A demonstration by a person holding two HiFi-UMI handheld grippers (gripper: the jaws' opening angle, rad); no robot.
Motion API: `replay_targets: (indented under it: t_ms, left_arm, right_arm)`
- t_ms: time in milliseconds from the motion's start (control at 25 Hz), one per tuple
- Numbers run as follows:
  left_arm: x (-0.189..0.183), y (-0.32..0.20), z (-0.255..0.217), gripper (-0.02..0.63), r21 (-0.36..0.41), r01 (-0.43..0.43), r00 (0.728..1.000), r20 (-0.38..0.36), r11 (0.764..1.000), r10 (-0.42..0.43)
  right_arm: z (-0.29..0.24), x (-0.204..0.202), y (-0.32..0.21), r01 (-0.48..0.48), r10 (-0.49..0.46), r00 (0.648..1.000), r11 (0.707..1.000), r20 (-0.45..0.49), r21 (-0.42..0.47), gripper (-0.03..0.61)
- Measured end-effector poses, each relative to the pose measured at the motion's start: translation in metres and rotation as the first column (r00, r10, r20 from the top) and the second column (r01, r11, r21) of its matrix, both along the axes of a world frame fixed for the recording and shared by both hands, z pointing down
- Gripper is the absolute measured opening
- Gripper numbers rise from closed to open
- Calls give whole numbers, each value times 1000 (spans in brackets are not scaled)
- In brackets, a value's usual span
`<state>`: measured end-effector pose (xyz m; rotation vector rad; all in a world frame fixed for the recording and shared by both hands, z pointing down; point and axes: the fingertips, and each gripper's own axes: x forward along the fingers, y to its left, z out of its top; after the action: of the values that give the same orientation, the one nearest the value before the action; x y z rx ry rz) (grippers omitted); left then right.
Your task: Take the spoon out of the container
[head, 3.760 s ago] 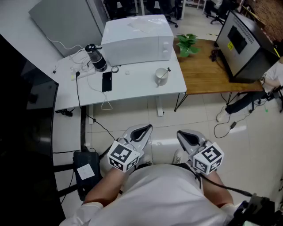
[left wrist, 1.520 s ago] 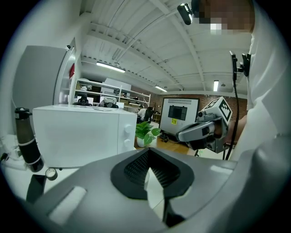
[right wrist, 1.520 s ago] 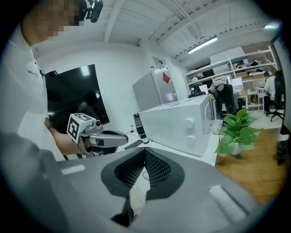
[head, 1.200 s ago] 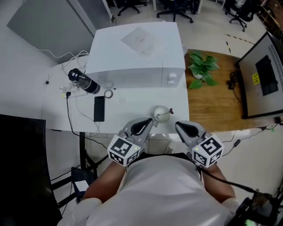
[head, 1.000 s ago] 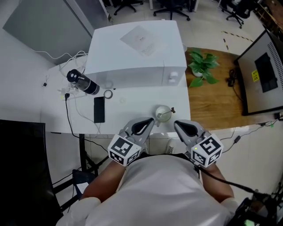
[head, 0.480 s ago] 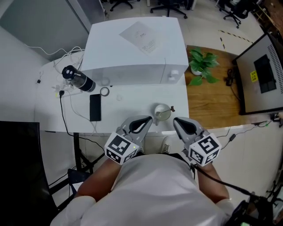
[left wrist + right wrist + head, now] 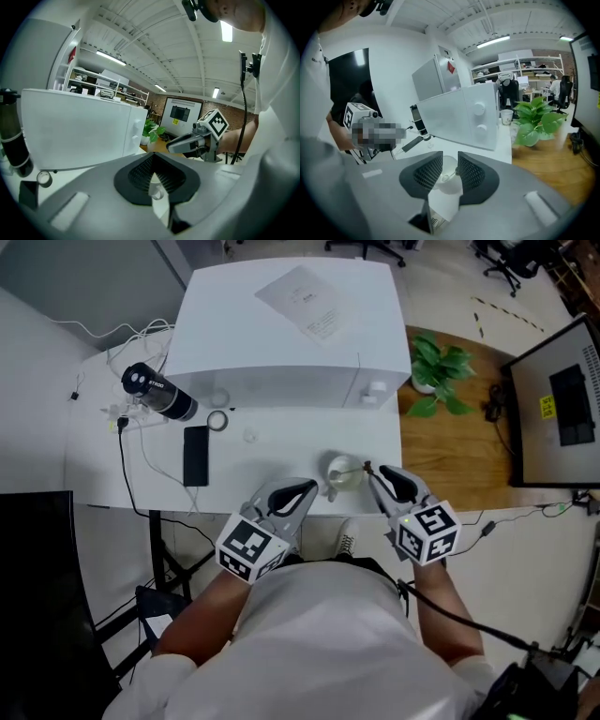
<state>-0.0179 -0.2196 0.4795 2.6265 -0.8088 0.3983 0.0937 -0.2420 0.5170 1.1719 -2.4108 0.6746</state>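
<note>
A white cup (image 7: 342, 471) stands near the front edge of the white table (image 7: 272, 460), with a spoon (image 7: 363, 467) leaning out to its right. My right gripper (image 7: 379, 476) is just right of the cup, close to the spoon's handle. In the right gripper view my right gripper (image 7: 450, 157) is open, and the cup (image 7: 446, 186) and spoon (image 7: 448, 176) show through the gap between its jaws, with nothing gripped. My left gripper (image 7: 300, 491) hangs at the table's front edge, left of the cup. It is shut and empty (image 7: 153, 154).
A white microwave (image 7: 291, 324) fills the back of the table. To its left lie a black bottle (image 7: 155, 393), cables, a small ring (image 7: 217, 421) and a black phone (image 7: 194, 455). A wooden table (image 7: 459, 456) with a plant (image 7: 436, 371) adjoins on the right, beside a monitor (image 7: 562, 409).
The person has come up to the table. Both grippers moved forward over its front edge, the right one reaching the cup's right side by the spoon handle.
</note>
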Motion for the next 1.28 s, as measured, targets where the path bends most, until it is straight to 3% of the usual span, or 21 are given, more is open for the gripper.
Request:
replay_targets:
  t_ms: [560, 1280]
  left_arm:
    - [-5, -9, 16, 5, -54, 27, 1000, 3, 998, -27]
    - [-15, -5, 15, 5, -54, 54, 998, 15, 997, -53]
  right_arm:
    - [53, -2, -15, 2, 2, 1000, 991, 27, -132, 98]
    - [61, -9, -17, 15, -12, 1000, 990, 23, -142, 57]
